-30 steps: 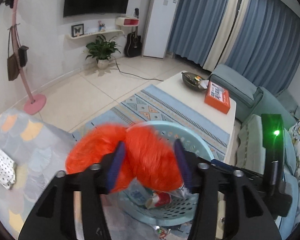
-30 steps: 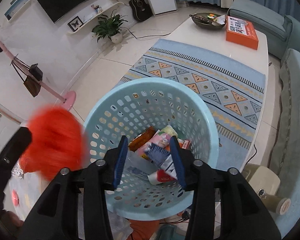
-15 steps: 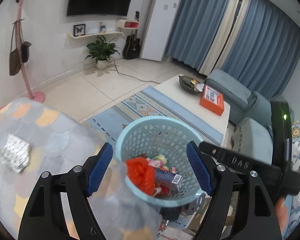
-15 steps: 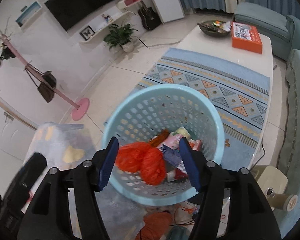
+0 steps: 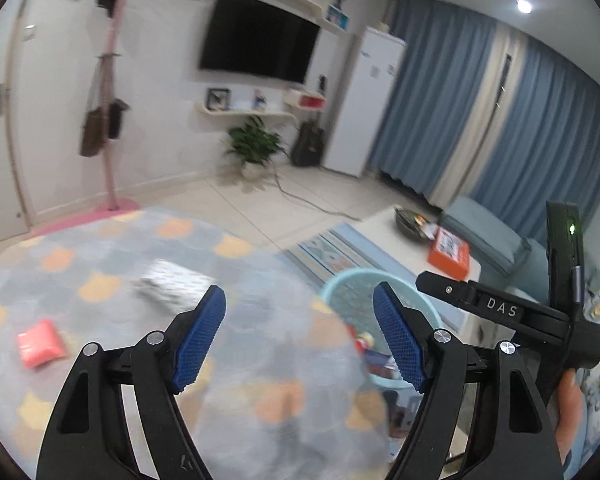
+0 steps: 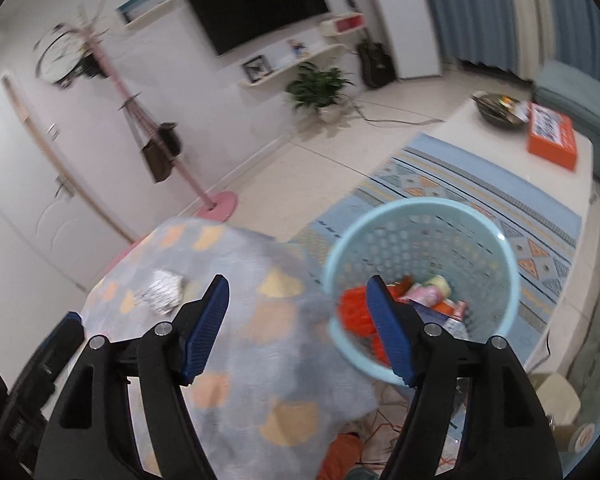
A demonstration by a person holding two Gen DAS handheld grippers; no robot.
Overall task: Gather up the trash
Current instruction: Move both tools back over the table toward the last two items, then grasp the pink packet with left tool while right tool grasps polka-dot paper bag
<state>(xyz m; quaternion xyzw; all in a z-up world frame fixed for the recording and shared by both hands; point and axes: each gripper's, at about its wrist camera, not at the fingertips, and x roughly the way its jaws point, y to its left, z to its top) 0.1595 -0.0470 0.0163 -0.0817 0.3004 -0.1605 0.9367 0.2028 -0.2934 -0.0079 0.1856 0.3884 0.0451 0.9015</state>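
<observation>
My left gripper [image 5: 299,290] is open and empty above the table [image 5: 100,256], which has a grey cloth with orange shapes. On the cloth lie a pink packet [image 5: 40,344] at the left and a blurred silver wrapper [image 5: 160,284] just beyond my left finger. The light blue basket [image 5: 352,284] stands past the table's right edge. My right gripper [image 6: 298,280] has nothing between its jaws, which are opening. It hangs over the table edge, with the basket [image 6: 420,212] to its right. An orange bag [image 6: 354,308] and several wrappers lie in the basket. The silver wrapper [image 6: 162,290] lies at the left.
Behind the basket are a patterned rug [image 6: 480,184] and a white coffee table [image 6: 580,152] with an orange box [image 6: 552,136] and a dark bowl [image 6: 498,108]. A pink coat stand [image 6: 216,204] stands on the floor. A sofa [image 5: 484,232] is at the right.
The orange bag left my left gripper and now lies in the basket. Both grippers opened wider and drew back and up from the basket toward the table.
</observation>
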